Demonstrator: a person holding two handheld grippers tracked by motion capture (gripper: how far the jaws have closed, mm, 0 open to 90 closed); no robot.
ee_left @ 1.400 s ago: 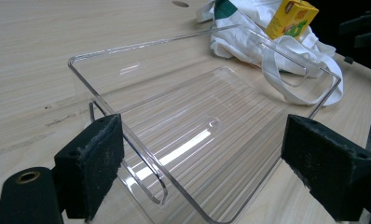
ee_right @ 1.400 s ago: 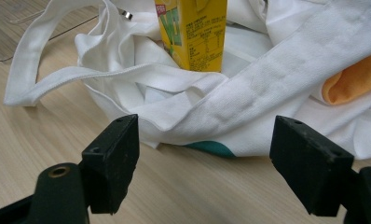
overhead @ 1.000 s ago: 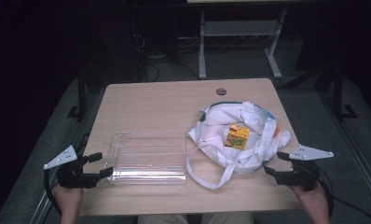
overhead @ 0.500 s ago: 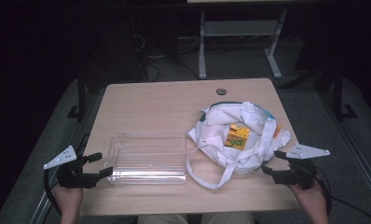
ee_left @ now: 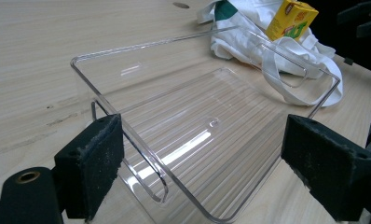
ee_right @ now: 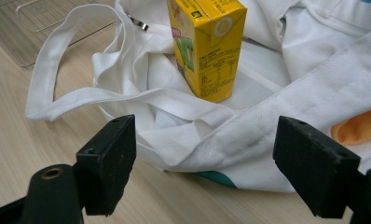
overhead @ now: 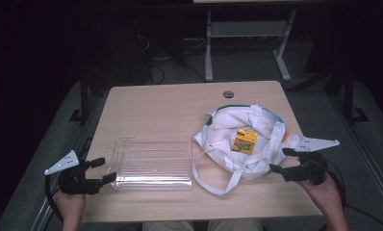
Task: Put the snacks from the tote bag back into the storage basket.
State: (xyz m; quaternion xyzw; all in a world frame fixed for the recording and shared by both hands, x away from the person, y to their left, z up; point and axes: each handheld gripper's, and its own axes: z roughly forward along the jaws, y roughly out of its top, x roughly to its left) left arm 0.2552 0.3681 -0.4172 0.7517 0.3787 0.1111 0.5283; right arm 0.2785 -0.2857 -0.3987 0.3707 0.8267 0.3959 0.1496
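- Plainly, the right gripper (overhead: 282, 160) has its jaws spread wide; they have just been opening further, with a fold of the white cloth bag (ee_right: 249, 135) lying in the gap and neither pad pressing on it.
- Just past that fold a yellow drink carton (ee_right: 207, 46) stands on the bag, its top cut off by the upper edge of the right gripper view.
- An orange patch on the bag runs out of the picture at the right, so what it is cannot be told.
- Likewise, the left gripper (overhead: 102, 169) stands wide open and grips nothing; whether one pad touches the near wall of the clear plastic tray (ee_left: 207, 140) is hard to tell.
- From above, the tray lies on the wooden table (overhead: 170, 108) just beside the bag, whose strap loops along the tray's side.
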